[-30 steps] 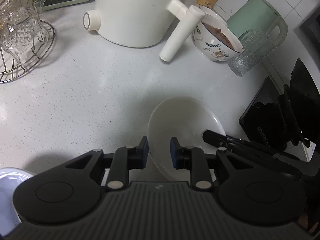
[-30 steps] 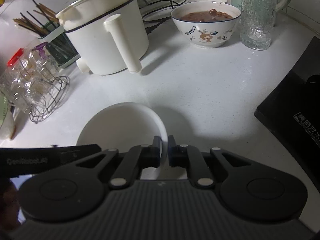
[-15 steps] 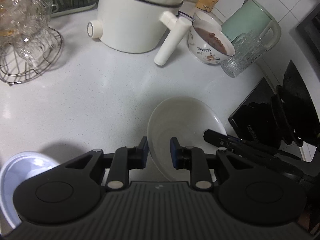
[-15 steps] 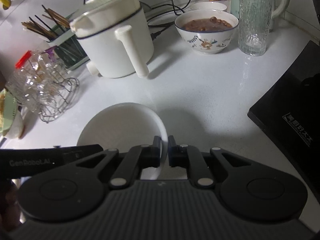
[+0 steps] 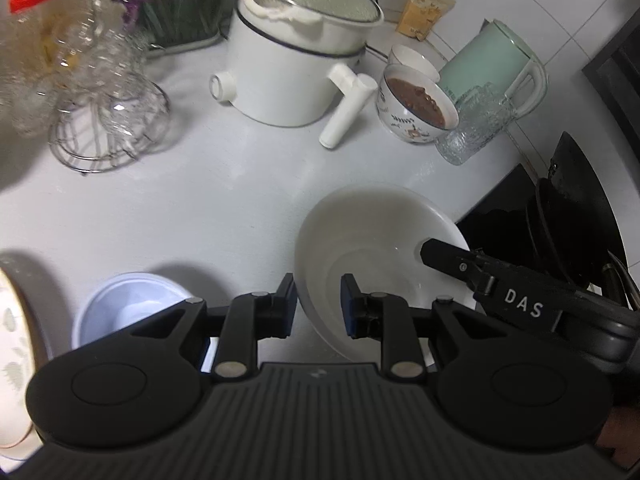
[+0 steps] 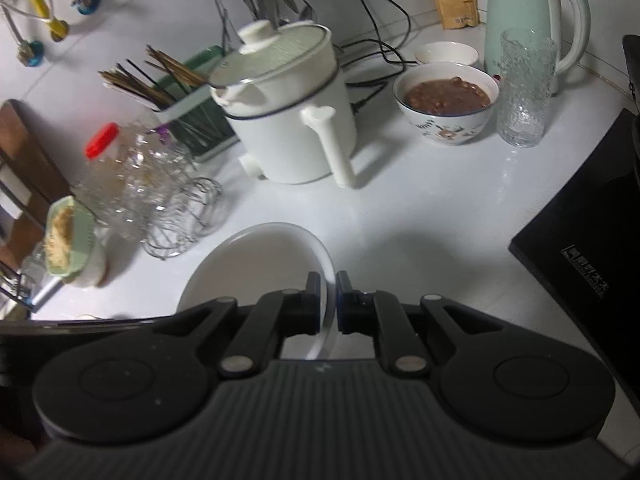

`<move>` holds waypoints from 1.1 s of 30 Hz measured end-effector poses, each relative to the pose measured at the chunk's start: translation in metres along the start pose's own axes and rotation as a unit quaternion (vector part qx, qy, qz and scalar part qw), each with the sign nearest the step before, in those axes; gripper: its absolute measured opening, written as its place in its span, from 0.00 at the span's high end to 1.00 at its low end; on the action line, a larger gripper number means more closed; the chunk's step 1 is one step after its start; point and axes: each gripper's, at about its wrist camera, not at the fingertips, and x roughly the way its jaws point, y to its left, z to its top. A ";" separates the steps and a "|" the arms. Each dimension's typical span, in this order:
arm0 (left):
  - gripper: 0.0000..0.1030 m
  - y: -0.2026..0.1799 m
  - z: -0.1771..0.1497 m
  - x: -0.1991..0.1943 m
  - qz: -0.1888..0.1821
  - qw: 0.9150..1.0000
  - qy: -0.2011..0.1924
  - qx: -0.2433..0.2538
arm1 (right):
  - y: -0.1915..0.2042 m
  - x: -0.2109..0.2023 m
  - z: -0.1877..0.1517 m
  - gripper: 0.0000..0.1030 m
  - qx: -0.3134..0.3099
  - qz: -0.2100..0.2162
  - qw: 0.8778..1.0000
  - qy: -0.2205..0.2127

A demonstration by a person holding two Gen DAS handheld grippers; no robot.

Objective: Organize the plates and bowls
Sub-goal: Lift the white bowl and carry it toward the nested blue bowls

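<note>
A plain white bowl [image 5: 372, 232] is held off the white counter by both grippers. My left gripper [image 5: 319, 306] is shut on its near-left rim. My right gripper [image 6: 328, 304] is shut on the opposite rim of the same bowl [image 6: 256, 268]; its black finger shows across the bowl in the left wrist view [image 5: 460, 264]. A small pale blue bowl [image 5: 124, 308] sits on the counter below and left of my left gripper. The edge of a patterned plate [image 5: 12, 344] shows at the far left.
A white electric pot [image 6: 288, 116] with a long handle stands at the back. A patterned bowl of brown food [image 6: 448, 104], a glass [image 6: 524, 92] and a green kettle [image 6: 524, 12] are back right. A wire rack of glasses [image 6: 160, 196] is left. A black cooktop [image 6: 584, 248] is right.
Both grippers have risen with the white bowl, so more of the counter shows. The blue bowl and the patterned plate have come into the left wrist view.
</note>
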 end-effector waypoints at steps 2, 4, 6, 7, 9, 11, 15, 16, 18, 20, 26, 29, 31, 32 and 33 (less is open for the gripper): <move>0.74 0.006 -0.004 -0.011 0.006 1.000 -0.011 -0.002 | 0.008 -0.004 -0.001 0.90 -0.005 0.010 1.000 -0.003; 0.74 0.013 -0.008 -0.021 0.012 1.000 -0.020 -0.012 | 0.016 -0.005 -0.002 0.90 -0.016 0.020 1.000 -0.004; 0.74 0.021 -0.012 -0.032 0.021 0.999 -0.033 -0.020 | 0.025 -0.005 -0.004 0.90 -0.023 0.031 0.999 -0.001; 0.74 0.025 -0.014 -0.037 0.025 0.999 -0.036 -0.025 | 0.030 -0.005 -0.005 0.90 -0.030 0.038 0.999 0.000; 0.74 0.037 -0.015 -0.044 0.027 0.998 -0.037 -0.038 | 0.039 -0.003 -0.007 0.90 -0.036 0.051 0.998 0.007; 0.74 0.046 -0.017 -0.051 0.033 0.997 -0.041 -0.048 | 0.051 0.000 -0.007 0.90 -0.049 0.059 0.997 0.008; 0.74 0.068 -0.022 -0.061 0.053 0.994 -0.056 -0.079 | 0.073 0.008 -0.007 0.90 -0.077 0.082 0.993 0.020; 0.74 0.073 -0.024 -0.063 0.059 0.993 -0.058 -0.086 | 0.078 0.011 -0.008 0.90 -0.083 0.087 0.992 0.027; 0.74 0.085 -0.028 -0.063 0.068 0.991 -0.061 -0.102 | 0.088 0.019 -0.012 0.90 -0.099 0.093 0.990 0.035; 0.74 0.096 -0.032 -0.061 0.076 0.988 -0.054 -0.120 | 0.096 0.031 -0.018 0.90 -0.108 0.092 0.988 0.058; 0.74 0.123 -0.047 -0.051 0.078 0.986 -0.031 -0.141 | 0.109 0.056 -0.035 0.89 -0.123 0.095 0.983 0.102; 0.73 0.128 -0.056 -0.044 0.089 0.985 -0.019 -0.146 | 0.114 0.064 -0.042 0.89 -0.129 0.096 0.980 0.117; 0.73 0.132 -0.059 -0.039 0.094 0.983 -0.012 -0.155 | 0.116 0.070 -0.046 0.89 -0.131 0.097 0.978 0.128; 0.73 0.133 -0.060 -0.037 0.096 0.983 -0.009 -0.159 | 0.117 0.073 -0.048 0.89 -0.132 0.097 0.978 0.132; 0.73 0.133 -0.061 -0.034 0.097 0.982 -0.006 -0.161 | 0.117 0.075 -0.049 0.88 -0.132 0.097 0.977 0.136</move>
